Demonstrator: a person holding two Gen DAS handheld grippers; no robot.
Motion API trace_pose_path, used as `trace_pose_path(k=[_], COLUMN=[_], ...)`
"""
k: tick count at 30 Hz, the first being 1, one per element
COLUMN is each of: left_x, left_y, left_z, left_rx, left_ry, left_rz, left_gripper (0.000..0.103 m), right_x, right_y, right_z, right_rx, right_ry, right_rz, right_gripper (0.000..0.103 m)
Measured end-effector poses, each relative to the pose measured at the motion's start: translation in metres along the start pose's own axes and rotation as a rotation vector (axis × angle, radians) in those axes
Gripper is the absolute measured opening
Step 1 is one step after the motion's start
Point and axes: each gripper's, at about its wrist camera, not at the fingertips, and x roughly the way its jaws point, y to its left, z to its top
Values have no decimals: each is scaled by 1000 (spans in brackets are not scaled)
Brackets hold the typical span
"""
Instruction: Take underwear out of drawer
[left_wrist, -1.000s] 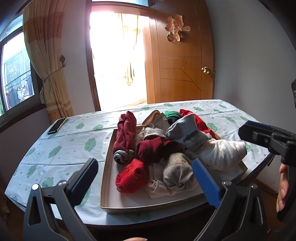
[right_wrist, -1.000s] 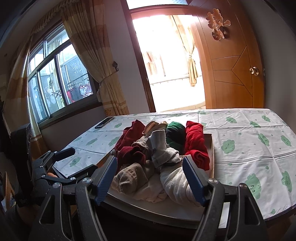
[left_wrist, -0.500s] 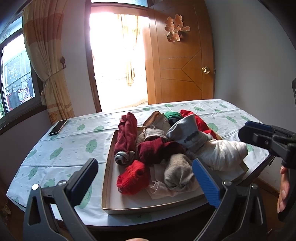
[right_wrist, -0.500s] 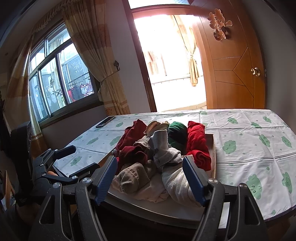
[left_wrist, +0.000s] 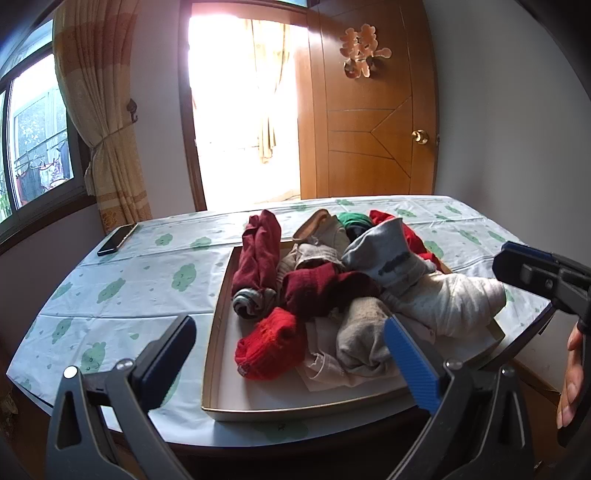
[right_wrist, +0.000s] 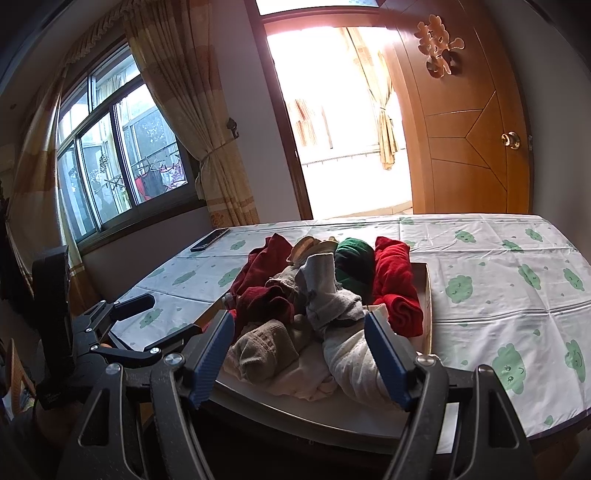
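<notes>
**Both claws wide and empty before a heaped drawer**

On the table (left_wrist: 122, 280), under a white cloth printed with green blobs, a shallow drawer (left_wrist: 218, 332) sits at the near edge, right of centre in the left wrist view. It is piled with rolled and crumpled clothes; which of them are underwear cannot be told.

A dark red roll (left_wrist: 258, 247) lies along the drawer's left side, with a bright red knit bundle (left_wrist: 271, 343) nearer. A maroon piece (left_wrist: 317, 288) sits mid-pile, a grey piece (left_wrist: 388, 254) rises above it, and a beige roll (left_wrist: 364, 339) lies at the near edge of the heap. A large white bundle (left_wrist: 450, 302) fills the near right corner. At the far end are a green roll (right_wrist: 354, 266) and a red fold (right_wrist: 393, 280).

The left gripper (left_wrist: 288, 354) hangs short of the drawer's near rim, its jaws wide apart with nothing between them. The right gripper (right_wrist: 299, 347) hangs near the drawer's near right corner, jaws also wide and gripping nothing, the heap showing beyond them. Neither touches the clothes.

A phone (left_wrist: 117, 239) lies at the far left of the table, well apart from the drawer.
</notes>
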Motion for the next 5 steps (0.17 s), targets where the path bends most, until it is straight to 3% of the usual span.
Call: trace_pose_path(k=[5], left_x=[4], left_y=[0], left_z=[-4], left_rx=[2], left_ry=[8], left_rz=[-7], left_gripper=[103], right_x=[2], right_y=[-2], right_z=[-3], right_rx=[1], right_ry=[8], right_rz=[-1], right_gripper=[75])
